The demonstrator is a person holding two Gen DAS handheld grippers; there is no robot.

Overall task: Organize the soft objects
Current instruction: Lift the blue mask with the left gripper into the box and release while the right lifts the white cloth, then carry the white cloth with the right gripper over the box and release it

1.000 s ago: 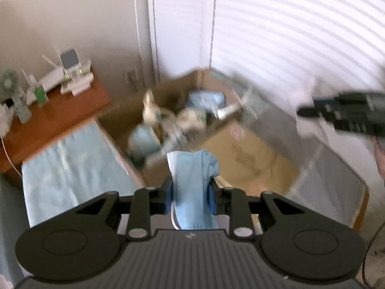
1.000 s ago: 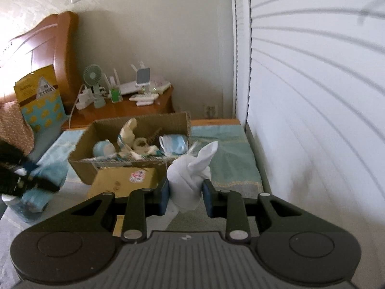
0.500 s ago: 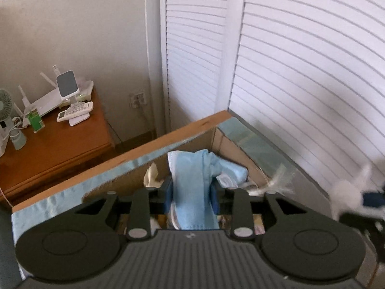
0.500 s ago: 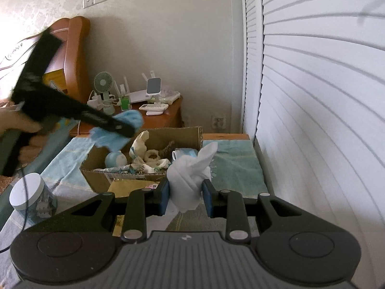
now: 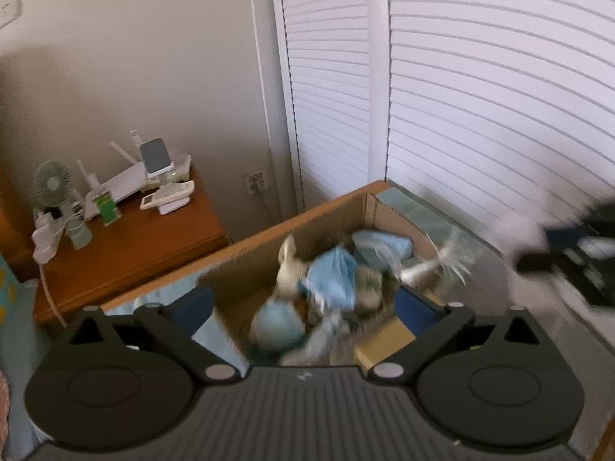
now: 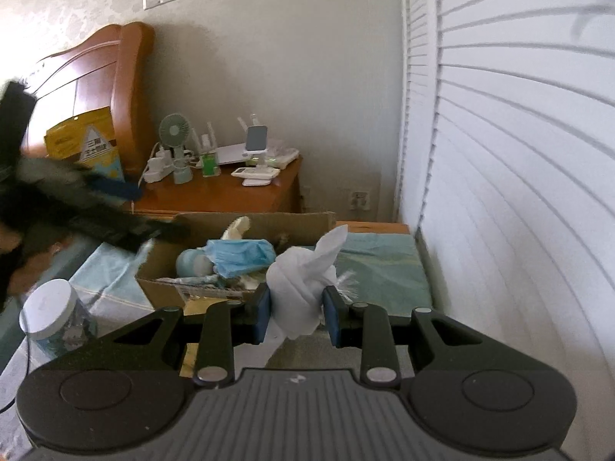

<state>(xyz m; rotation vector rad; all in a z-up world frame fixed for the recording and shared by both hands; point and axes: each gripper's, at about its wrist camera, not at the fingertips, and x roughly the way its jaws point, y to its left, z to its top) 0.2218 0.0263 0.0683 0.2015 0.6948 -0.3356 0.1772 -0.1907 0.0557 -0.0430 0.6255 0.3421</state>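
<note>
- The left wrist view looks down on a bedroom corner: plain wall, white louvred doors [image 5: 480,96], and a brown wooden nightstand [image 5: 127,249] carrying a small green fan [image 5: 52,184], a white router and a handset.
- Right of the nightstand, against the doors, stands an open cardboard box [image 5: 246,272] of corrugated board, holding a heap of soft things.
- The left gripper [image 5: 305,301] hangs over the box, its jaws opening wide with nothing between the blue pads.
- A light blue cloth [image 5: 332,276], limp and crumpled, lies on top of the heap just below those jaws, beside a cream plush toy [image 5: 288,269]; the picture is blurred here.
- At the right edge of this view, the right gripper [image 5: 538,246] shows as a dark smear with something white.
- The right wrist view faces the same wall, with a curved wooden headboard [image 6: 88,77] left of the nightstand and a pale teal towel under the box.
- The right gripper pinches a white crumpled tissue [image 6: 303,284], twisted to a point at the top, firmly between its pads, short of the box's near rim.
- A clear jar with a white lid [image 6: 52,307] stands left of the box.
- The step in hand appears to be dropping soft items into the box; next the right hand needs to carry the tissue over the opening and let go.
</note>
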